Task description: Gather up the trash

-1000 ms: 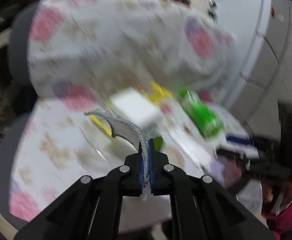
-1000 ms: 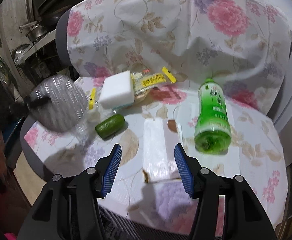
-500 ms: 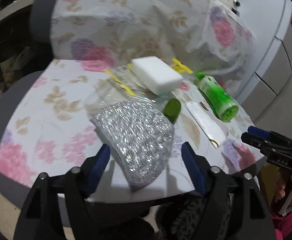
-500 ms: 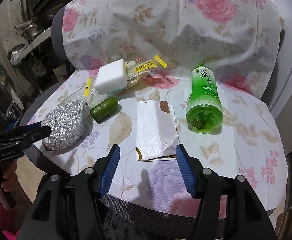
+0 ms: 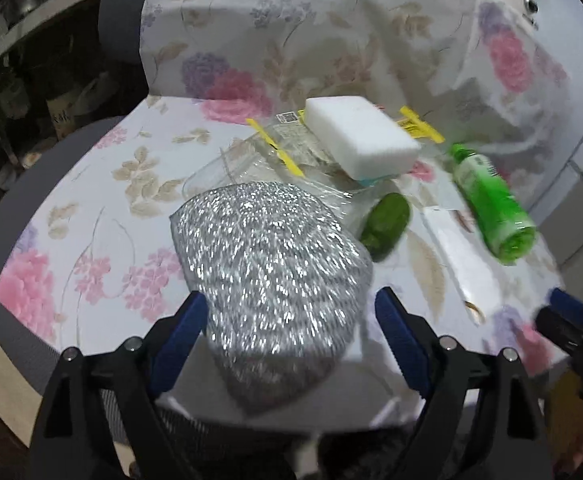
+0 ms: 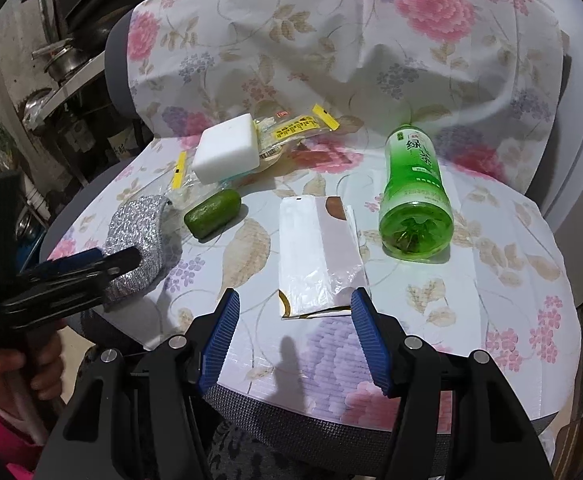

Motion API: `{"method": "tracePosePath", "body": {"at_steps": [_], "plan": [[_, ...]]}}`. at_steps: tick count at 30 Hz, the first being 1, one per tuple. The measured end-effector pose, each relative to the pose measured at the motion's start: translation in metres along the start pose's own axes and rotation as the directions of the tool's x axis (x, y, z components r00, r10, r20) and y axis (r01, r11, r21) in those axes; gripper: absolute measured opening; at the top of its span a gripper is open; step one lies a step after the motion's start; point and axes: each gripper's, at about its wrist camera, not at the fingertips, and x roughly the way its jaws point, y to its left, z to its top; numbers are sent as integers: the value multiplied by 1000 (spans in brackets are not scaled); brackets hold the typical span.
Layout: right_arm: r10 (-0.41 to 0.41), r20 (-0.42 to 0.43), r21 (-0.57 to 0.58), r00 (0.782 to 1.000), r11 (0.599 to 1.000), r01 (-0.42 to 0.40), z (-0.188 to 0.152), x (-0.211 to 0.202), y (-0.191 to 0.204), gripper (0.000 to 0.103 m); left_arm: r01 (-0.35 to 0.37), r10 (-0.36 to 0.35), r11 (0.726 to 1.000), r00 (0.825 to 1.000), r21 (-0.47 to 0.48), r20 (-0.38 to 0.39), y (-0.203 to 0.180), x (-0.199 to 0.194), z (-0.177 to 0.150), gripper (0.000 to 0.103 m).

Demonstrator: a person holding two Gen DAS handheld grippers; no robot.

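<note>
The left gripper (image 5: 289, 330) has just been opening, and its jaws now stand wide around the silver scourer (image 5: 269, 268), pads clear of it; the scourer lies on the cloth (image 5: 91, 216) at the seat's front edge. The right gripper (image 6: 293, 334) is spread and empty just before the white wrapper (image 6: 317, 254). Beyond lie a green pod (image 6: 212, 213), a sponge (image 6: 227, 148) (on clear yellow-edged packets) and a green bottle (image 6: 415, 196) on its side.
</note>
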Motion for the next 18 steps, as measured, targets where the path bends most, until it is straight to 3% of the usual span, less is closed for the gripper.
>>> {"method": "tracePosePath", "body": {"at_steps": [4,7,9,10,13,18], "plan": [[-2,5,-16,1000,1000,2,1,-1,0,59,1,-1,1000,1000,1,-7,3,8,-2,77],[-9,6,-18,1000,1000,9,3,-1,-1,59,34,-34,999,999,8,-5,6,1,-1,53],[-3,8,-15,1000,1000,3,4,-1,-2,59,80,-80,997,997,21,0,10,-8,-1,19],[-1,8,-15,1000,1000,2,4,0,-2,59,103,-103,994,995,18,2,13,-13,-1,10],[8,4,-25,1000,1000,-8,4,8,-1,59,176,-176,984,983,14,46,25,-37,2,7],[13,-15,-74,1000,997,-14,12,34,6,58,192,-193,981,970,18,147,37,-77,15,7]]}}
